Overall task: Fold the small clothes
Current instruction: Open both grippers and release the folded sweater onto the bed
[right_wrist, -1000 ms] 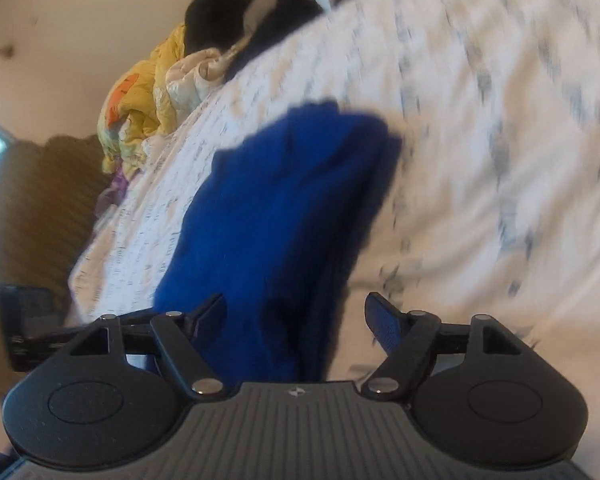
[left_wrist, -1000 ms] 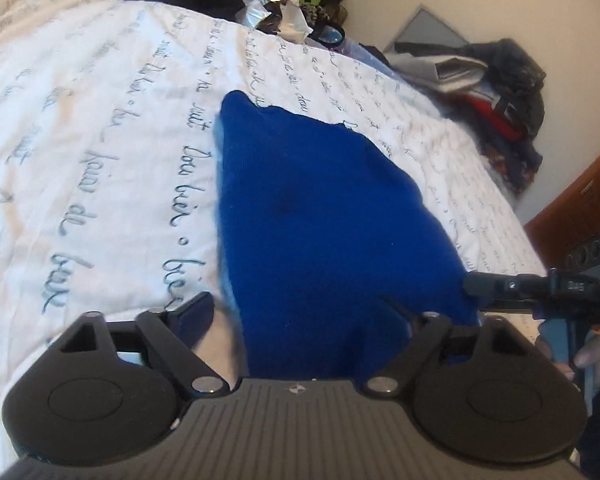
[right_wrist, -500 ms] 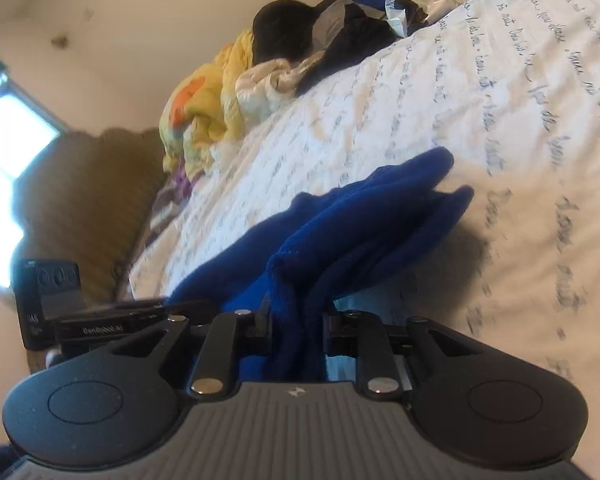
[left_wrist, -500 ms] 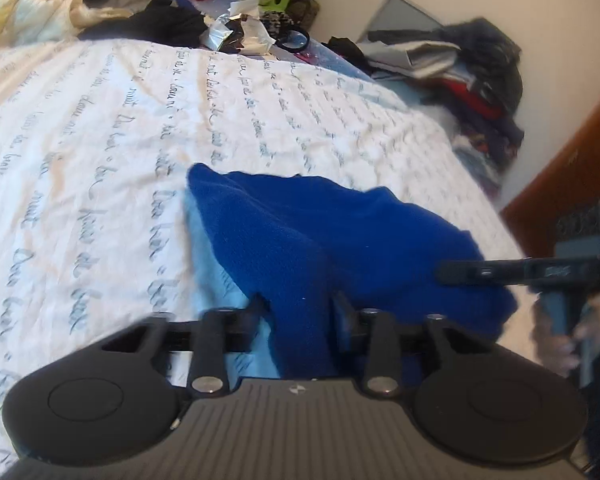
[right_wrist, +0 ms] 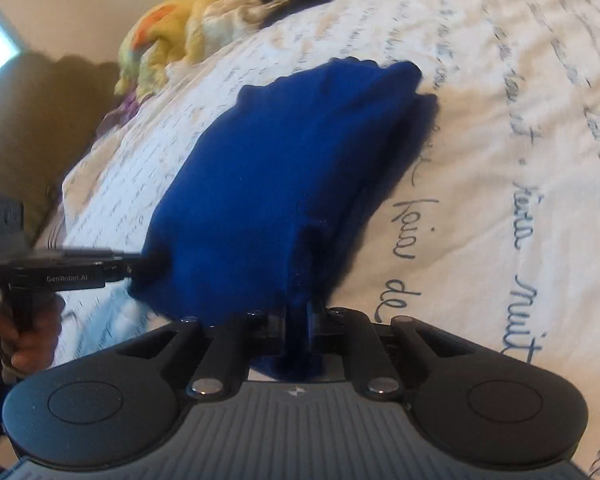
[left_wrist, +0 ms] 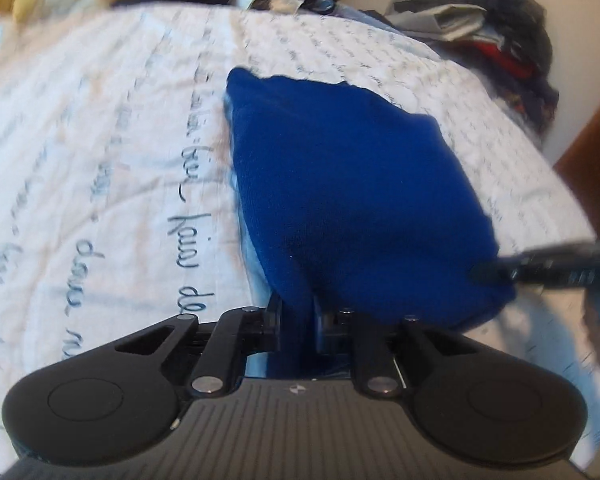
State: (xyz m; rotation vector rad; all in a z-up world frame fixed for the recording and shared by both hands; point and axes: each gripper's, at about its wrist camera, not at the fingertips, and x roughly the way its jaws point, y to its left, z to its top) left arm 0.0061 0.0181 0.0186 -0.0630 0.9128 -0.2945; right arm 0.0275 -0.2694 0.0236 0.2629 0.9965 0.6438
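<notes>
Gripping the blue garment (left_wrist: 352,200) by its near edge, left gripper (left_wrist: 296,318) closing, right gripper (right_wrist: 298,320) clamped; both should travel level, keeping fabric taut over the bed (left_wrist: 100,160).

Each hand-held gripper is matt black: a ribbed grey-black deck with a small white emblem, two round lobes with shallow discs, and linkage bars pinned by silver screws. The left hand-held gripper (right_wrist: 148,266) carries white "GenRobot.AI" lettering along its side.
</notes>
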